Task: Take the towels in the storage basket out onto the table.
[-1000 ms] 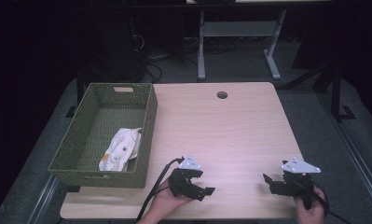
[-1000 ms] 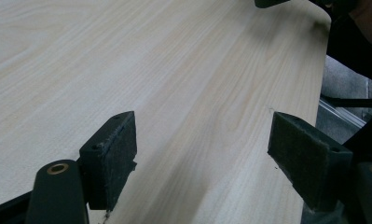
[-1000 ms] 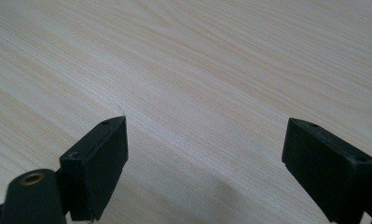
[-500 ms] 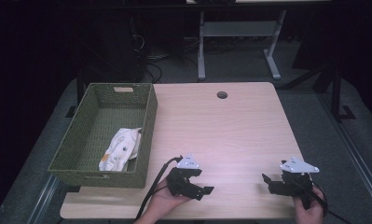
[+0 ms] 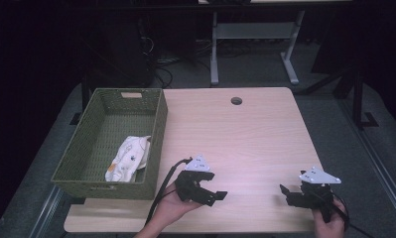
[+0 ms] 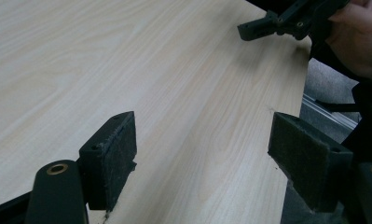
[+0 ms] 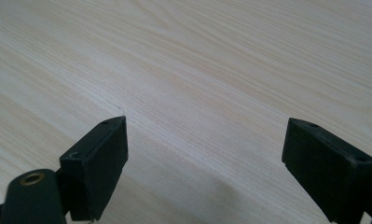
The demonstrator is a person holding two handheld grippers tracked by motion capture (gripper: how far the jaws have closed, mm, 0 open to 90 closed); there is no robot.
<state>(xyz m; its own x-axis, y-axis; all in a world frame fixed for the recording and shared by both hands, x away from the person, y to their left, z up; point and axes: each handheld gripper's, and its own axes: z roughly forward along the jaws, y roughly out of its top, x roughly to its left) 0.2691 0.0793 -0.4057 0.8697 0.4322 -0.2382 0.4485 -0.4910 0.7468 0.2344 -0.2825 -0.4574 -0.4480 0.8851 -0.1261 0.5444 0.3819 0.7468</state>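
Two claws, left [image 5: 205, 191] and right [image 5: 297, 193], spread wide, empty, low over counter [image 5: 245, 134]. Cloth [image 5: 128, 158] lies in basket [image 5: 158, 124]; careless left reach risks snagging basket rim.

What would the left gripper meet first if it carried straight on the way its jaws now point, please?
Probably the right gripper. The left gripper points across the bare table toward it, jaws open and nothing between them. Its line looks slightly offset, so it may pass just beside it.

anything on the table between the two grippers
No. In the high view only bare tabletop lies between the left gripper and the right gripper.
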